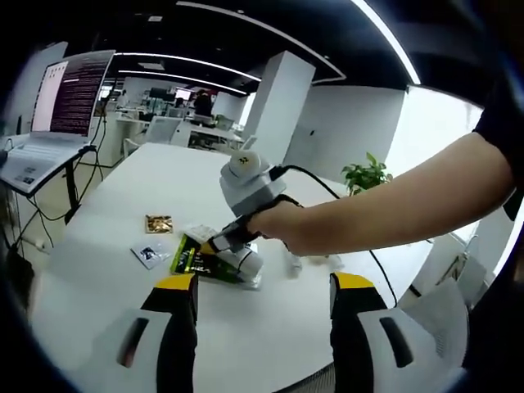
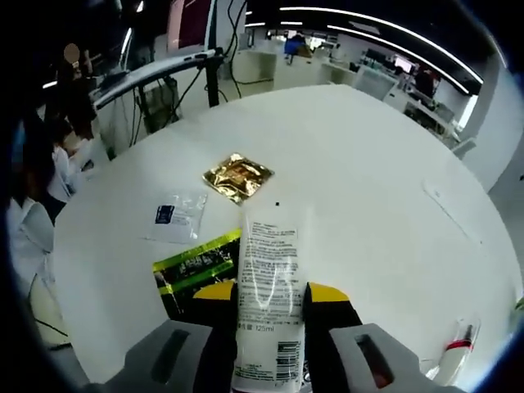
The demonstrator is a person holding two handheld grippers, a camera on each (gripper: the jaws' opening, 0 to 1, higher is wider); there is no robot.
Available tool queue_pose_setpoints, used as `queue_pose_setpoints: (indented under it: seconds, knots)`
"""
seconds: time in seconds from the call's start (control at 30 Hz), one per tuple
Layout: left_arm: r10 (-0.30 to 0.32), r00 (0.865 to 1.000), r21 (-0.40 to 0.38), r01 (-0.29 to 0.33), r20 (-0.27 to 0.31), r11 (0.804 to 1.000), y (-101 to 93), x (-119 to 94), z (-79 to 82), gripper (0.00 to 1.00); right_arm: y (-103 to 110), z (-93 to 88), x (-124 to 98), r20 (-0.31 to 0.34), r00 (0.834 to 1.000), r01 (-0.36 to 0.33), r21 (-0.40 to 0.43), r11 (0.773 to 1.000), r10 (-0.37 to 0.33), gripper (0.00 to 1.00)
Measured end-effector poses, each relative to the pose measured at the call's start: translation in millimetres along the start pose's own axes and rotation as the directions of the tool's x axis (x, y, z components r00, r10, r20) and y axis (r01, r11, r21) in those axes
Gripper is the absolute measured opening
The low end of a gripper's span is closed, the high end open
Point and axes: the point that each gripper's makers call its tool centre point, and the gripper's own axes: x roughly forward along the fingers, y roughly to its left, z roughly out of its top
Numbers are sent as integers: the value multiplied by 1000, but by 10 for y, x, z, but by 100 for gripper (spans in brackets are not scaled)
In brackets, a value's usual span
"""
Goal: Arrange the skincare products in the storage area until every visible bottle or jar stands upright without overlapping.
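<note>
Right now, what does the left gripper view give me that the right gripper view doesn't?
Left gripper view alone: the person's hand on the right gripper, a potted plant, a laptop. Right gripper view alone: the white tube's printed label, close up, clamped between that gripper's jaws. Both share the white table, gold sachet, clear packet, and green-black pack.

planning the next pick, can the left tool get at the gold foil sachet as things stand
Probably yes. The left tool is open and holds nothing, and the crinkled gold foil sachet lies flat on bare white round table, up and left of it. The right tool with its white tube sits to one side of that path.
</note>
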Motion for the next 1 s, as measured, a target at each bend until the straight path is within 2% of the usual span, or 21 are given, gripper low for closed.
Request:
queue_pose_setpoints:
  seconds: [0.27, 0.5, 0.6, 0.9, 1.0]
  knots:
    - [-2, 1000, 3, 2, 3, 1000, -28, -4, 4, 58, 20, 31, -194, 90, 995, -48, 50, 998, 43, 23]
    - [-8, 1000, 7, 8, 4, 1000, -33, -3, 8, 58, 55, 70, -451, 157, 985, -75, 55, 996, 66, 23]
    - [-10, 1000, 17, 10, 3, 1000, -40, -3, 6, 58, 24, 61, -492, 170, 983, -80, 59, 995, 69, 23]
    - [-16, 1000, 44, 17, -7, 999, -56, -1, 0, 58, 96, -19, -792, 238, 966, -126, 74, 989, 105, 23]
    - [-18, 1000, 60, 18, -10, 998, -61, 4, -2, 58, 133, -15, -912, 271, 954, -158, 87, 984, 129, 23]
